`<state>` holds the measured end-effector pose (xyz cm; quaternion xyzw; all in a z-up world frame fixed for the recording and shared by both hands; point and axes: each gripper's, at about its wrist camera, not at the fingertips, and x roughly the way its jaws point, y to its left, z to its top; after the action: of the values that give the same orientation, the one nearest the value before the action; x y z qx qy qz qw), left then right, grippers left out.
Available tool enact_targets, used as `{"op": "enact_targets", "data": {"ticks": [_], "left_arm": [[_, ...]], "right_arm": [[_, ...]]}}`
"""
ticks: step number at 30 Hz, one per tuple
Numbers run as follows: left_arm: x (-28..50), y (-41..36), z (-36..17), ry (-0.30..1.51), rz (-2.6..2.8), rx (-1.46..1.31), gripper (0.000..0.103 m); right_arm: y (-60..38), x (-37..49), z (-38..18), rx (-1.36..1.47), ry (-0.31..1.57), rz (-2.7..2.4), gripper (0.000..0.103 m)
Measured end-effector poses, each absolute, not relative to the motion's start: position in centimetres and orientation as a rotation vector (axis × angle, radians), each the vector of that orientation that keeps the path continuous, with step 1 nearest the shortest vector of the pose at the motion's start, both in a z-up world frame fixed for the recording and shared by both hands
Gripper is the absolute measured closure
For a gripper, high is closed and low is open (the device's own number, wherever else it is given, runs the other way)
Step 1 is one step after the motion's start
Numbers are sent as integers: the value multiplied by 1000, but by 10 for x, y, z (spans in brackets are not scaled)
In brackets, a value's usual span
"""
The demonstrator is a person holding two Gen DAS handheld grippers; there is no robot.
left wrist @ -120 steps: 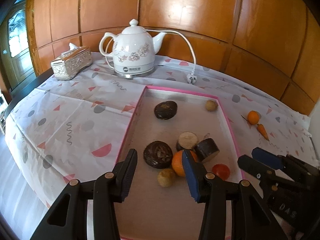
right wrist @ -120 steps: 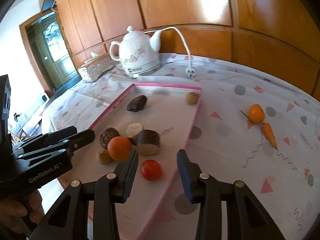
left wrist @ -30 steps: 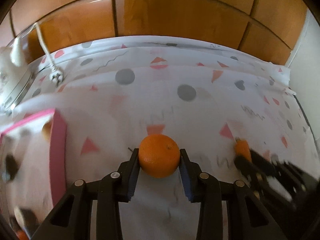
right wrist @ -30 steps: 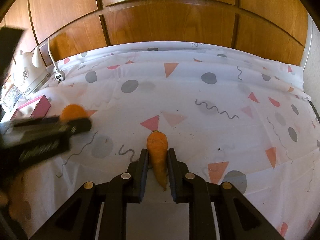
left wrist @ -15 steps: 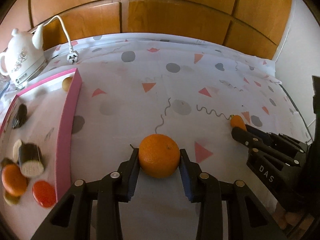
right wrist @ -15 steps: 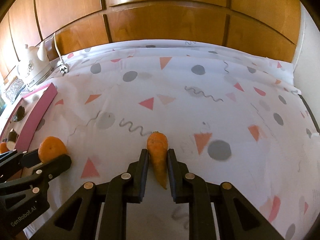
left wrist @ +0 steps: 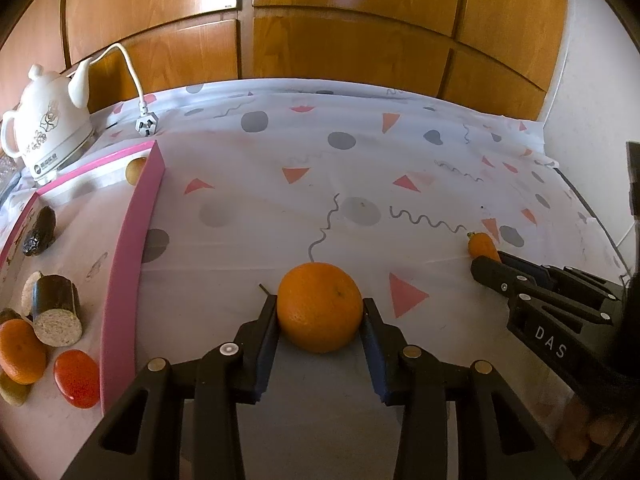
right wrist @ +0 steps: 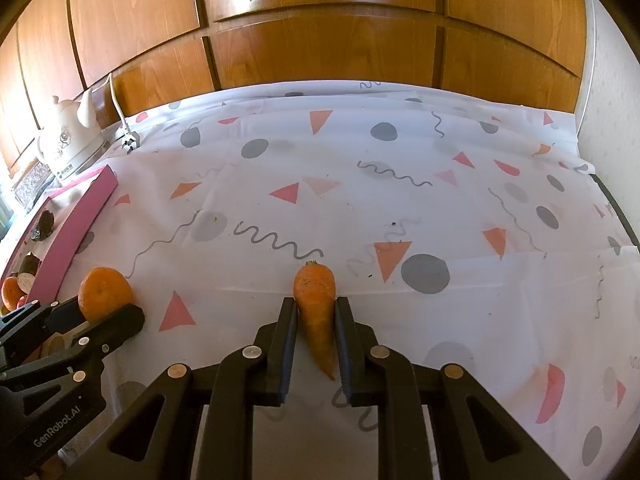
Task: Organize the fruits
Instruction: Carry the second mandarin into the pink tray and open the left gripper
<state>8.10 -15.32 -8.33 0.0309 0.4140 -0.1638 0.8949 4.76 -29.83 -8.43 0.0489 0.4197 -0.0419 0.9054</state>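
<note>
A white floral kettle (left wrist: 47, 136) stands at the far left of the patterned tablecloth (left wrist: 360, 184), its white cord (left wrist: 130, 68) and plug (left wrist: 145, 124) trailing beside it, against wooden wall panels (left wrist: 340, 36), with a silver box (right wrist: 32, 182) near the kettle.

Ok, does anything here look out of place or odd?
One thing: the right gripper holds a carrot, a vegetable in a fruit-sorting job. The kettle's plug also lies loose on the tablecloth, not plugged in. The orange in the left gripper looks fine; nothing is spilled or damaged.
</note>
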Motion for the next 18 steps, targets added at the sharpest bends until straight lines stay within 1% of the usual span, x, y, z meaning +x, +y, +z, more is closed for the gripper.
{"op": "enact_targets", "data": {"ticks": [9,18], "left_arm": [[80,-152,-84,847,-347,56,62],[80,-153,-82,850,-354,63,65]], "right_arm": [[-299,46,-86,104,860,-86,84],[-298,47,-87,98,858,-89,84]]}}
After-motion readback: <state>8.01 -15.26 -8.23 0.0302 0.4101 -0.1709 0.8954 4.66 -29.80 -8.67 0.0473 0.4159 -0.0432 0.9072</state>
